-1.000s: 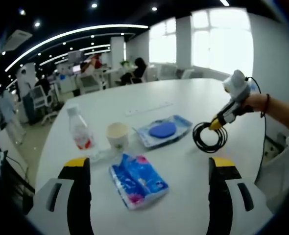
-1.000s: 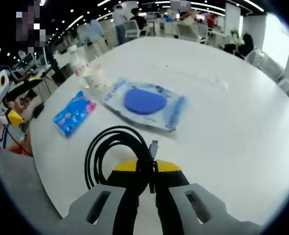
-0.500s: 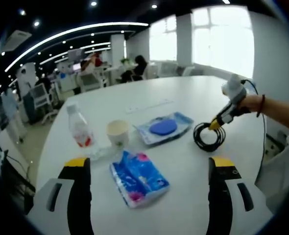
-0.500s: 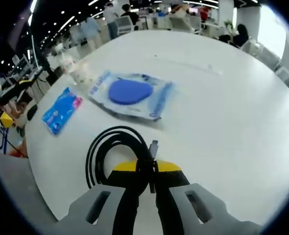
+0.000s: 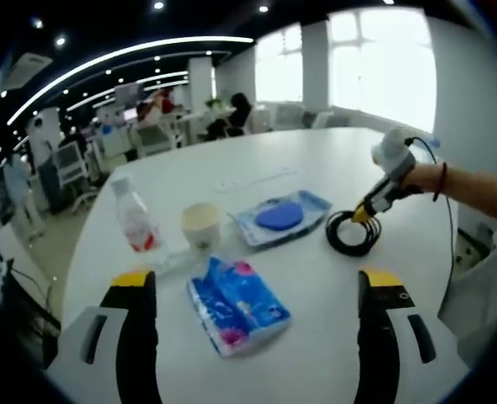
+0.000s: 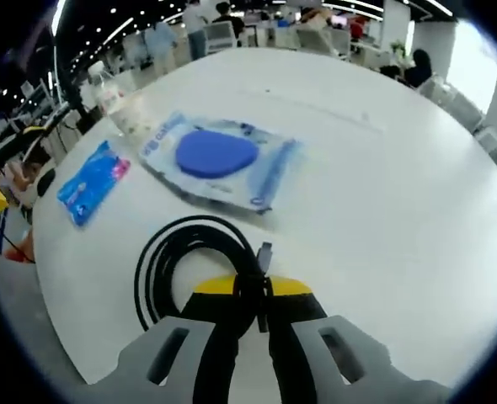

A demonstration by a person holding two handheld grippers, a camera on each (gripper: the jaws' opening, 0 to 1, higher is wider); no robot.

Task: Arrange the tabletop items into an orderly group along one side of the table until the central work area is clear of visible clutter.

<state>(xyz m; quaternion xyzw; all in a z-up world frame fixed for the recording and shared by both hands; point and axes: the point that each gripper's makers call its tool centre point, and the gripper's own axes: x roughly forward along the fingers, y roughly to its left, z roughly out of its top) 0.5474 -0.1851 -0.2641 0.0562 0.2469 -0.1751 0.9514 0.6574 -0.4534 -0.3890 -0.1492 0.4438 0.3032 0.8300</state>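
Observation:
A coiled black cable point(image 6: 191, 261) hangs low over the white table point(image 6: 400, 194), pinched in my shut right gripper point(image 6: 253, 290). In the left gripper view the same cable point(image 5: 348, 233) dangles from that right gripper point(image 5: 362, 210), held by a person's hand. A clear packet with a blue disc point(image 5: 278, 219) point(image 6: 217, 157) lies mid-table. A blue tissue pack point(image 5: 236, 305) point(image 6: 91, 180) lies between the wide-apart jaws of my open left gripper point(image 5: 253, 290). A paper cup point(image 5: 201, 228) and a small plastic bottle point(image 5: 134, 219) stand beyond it.
A thin white strip point(image 5: 254, 179) lies farther back on the table. The table's curved edge point(image 5: 88, 252) runs along the left, with office chairs, desks and people behind. The right gripper view has bare table to the right of the packet.
The right gripper has carried the cable a little closer to the blue-disc packet and lower toward the table. My left gripper has stayed put.

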